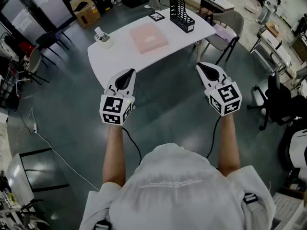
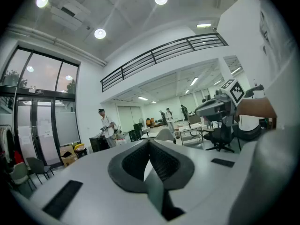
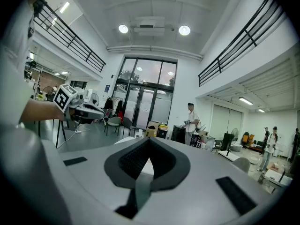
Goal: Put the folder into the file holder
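- Head view first: the pink folder (image 1: 149, 37) lies flat mid-table (image 1: 115, 61), long side running away from the person, a touch skewed; nothing touches it
- the file holder (image 1: 182, 13) stands upright at the far right corner, just beyond and right of the folder
- a cup (image 1: 103, 38) sits by the left edge, well apart from both
- the left gripper (image 1: 126, 76) and right gripper (image 1: 207, 71) hang short of the near table edge; each one's jaws are pressed together, nothing between them
- the folder lies ahead, between the two; left looks nearer it, right nearer the file holder; my call, the jaws must part before any pickup
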`<state>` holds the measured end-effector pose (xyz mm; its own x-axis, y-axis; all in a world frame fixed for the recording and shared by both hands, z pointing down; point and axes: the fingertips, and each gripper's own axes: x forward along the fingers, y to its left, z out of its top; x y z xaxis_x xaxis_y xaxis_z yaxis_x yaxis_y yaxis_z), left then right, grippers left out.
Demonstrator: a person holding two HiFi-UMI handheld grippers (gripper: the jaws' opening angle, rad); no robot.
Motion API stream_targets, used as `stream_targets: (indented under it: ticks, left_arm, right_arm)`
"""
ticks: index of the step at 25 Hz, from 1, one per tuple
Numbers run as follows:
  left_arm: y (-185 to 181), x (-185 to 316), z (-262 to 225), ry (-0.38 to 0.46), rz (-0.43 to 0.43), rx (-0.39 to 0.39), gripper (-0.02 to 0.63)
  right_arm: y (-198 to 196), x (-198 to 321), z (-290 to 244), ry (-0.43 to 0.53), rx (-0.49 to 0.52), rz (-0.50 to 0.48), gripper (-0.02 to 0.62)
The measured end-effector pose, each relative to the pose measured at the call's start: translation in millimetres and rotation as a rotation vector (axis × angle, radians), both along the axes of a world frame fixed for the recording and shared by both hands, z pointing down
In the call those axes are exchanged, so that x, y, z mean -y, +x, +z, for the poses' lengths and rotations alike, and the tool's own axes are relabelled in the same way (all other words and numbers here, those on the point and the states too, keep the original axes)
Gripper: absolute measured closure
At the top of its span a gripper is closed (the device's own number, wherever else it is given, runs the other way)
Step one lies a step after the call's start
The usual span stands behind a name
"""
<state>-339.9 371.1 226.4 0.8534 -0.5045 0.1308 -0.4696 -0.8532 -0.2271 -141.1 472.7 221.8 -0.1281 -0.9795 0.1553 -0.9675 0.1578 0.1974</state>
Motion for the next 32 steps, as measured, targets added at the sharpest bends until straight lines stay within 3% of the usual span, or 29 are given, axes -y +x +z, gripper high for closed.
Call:
stream_targets:
  ticks: [10,13,20,21,22,24,32]
  left_arm:
    - [-4,-5,5,-0.011,0.010,0.015,0.591]
    - [-6,-5,6,-0.017,0.010,0.013,0.591]
    - [-16,4,21,-0.068,-0.053,0.037,0.586]
    - [-17,5,24,-0.075,-0.058,0.045,0.570]
    - [-18,6,26,-0.082,-0.059,0.049,0.517]
    - [-18,5,29,-0.096,-0.049,0.051,0.409]
    - [-18,3,37,-0.120,-0.070,0.052,0.397]
  right_arm:
    - [-10,-8,-6,0.029,0.088,-0.036,0.571]
    - [-14,-8,-4,0.008,0.073,-0.041,0.571]
    - [-12,-8,-4,0.037,0.108,-0.022,0.566]
    - [-11,-7,-3,0.030,0.112,-0.021,0.541]
    - [-11,-7,-1,0.021,0.111,-0.022,0.477]
    - [-11,-5,4,0.004,0.101,-0.027,0.420]
    - [-6,-4,14,-0.018,0.110,-0.030,0.396]
